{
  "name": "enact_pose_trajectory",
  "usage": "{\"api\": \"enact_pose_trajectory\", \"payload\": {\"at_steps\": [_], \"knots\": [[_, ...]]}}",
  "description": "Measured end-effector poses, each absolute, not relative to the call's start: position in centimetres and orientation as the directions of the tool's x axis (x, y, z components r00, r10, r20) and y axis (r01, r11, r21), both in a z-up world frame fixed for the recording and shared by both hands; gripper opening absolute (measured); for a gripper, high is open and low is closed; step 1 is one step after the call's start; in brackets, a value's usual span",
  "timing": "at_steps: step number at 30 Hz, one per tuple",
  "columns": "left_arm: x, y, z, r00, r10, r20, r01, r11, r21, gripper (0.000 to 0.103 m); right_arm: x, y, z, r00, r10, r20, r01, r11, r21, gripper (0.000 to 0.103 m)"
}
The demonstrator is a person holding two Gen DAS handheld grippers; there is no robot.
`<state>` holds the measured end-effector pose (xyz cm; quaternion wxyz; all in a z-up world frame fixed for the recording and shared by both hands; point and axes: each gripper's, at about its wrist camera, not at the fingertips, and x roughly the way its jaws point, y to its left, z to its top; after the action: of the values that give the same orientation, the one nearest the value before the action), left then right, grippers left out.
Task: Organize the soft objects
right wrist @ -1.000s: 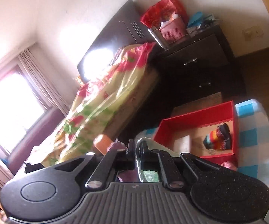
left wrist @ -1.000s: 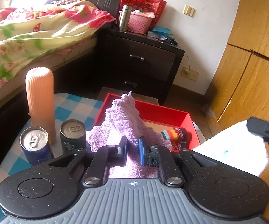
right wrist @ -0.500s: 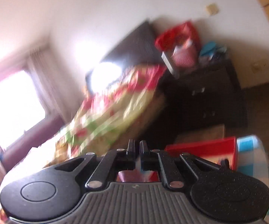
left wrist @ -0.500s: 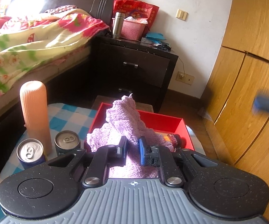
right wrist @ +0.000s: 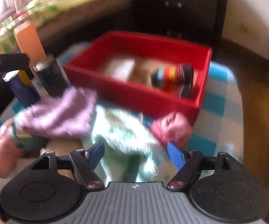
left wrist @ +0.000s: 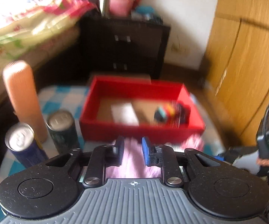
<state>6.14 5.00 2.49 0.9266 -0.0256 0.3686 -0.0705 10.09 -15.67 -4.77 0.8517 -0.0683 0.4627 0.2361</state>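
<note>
Both views are blurred by motion. A red box stands on the blue-checked table and holds a striped sock roll and a white item. My left gripper is narrowly parted with the purple towel between its fingers; in the right wrist view the towel lies on the table. My right gripper is open wide over a white-green cloth. A pink soft item lies beside the red box.
An orange ribbed bottle and two cans stand at the table's left. A bed and a dark nightstand lie beyond. Wooden wardrobe doors are at the right.
My left gripper came down; the purple towel no longer stands up in front of it and its fingers have parted slightly. My right gripper swung down toward the table and opened wide.
</note>
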Motion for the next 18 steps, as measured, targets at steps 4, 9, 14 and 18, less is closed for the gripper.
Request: {"api": "enact_pose_trajectory", "payload": {"at_steps": [4,9,14,18], "knots": [[8.8,4.1,-1.6,0.586,-0.122,-0.801,0.109,0.991,-0.071,0.043,9.6,-15.4,-6.9,0.411,0.279,-0.868,-0.446,0.892,0.076,0.028],[10.5,2.4,-4.8,0.509,-0.018,-0.860,0.167,0.983,0.079,0.009,10.5,-17.4,-5.9,0.366,0.373,-0.853,-0.375,0.898,0.232,0.000],[10.0,3.8,-3.0,0.520,-0.070,-0.851,0.154,0.988,0.013,0.001,10.8,-19.1,-3.7,0.382,0.493,-0.782,-0.344,0.861,0.375,0.000],[9.1,4.4,0.5,0.574,-0.095,-0.813,0.143,0.990,-0.014,0.000,10.7,-19.1,-1.2,0.429,0.569,-0.702,-0.360,0.820,0.445,0.000]]}}
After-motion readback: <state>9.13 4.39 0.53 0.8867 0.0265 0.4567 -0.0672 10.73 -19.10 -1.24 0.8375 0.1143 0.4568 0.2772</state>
